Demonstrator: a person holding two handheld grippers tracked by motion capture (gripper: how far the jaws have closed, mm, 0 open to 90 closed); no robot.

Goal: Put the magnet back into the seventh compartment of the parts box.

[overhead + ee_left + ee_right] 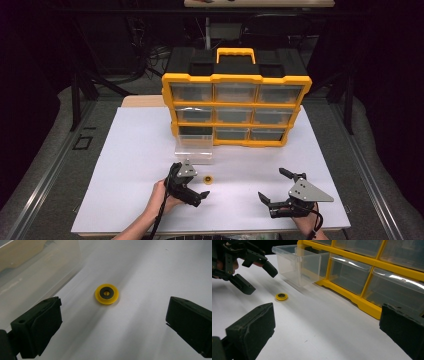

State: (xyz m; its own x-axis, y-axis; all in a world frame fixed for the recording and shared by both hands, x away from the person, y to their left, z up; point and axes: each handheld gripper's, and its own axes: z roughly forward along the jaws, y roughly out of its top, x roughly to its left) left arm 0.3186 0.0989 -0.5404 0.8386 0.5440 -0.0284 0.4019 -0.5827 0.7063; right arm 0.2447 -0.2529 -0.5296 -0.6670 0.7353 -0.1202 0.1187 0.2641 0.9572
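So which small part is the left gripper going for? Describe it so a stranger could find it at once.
Start at the yellow drawer cabinet on the white table; its bottom-left clear drawer is pulled out. Just in front of that drawer, ahead of the open left gripper, lies a small yellow disc. It is flat and round with a dark ring around its centre hole, the one loose item there.
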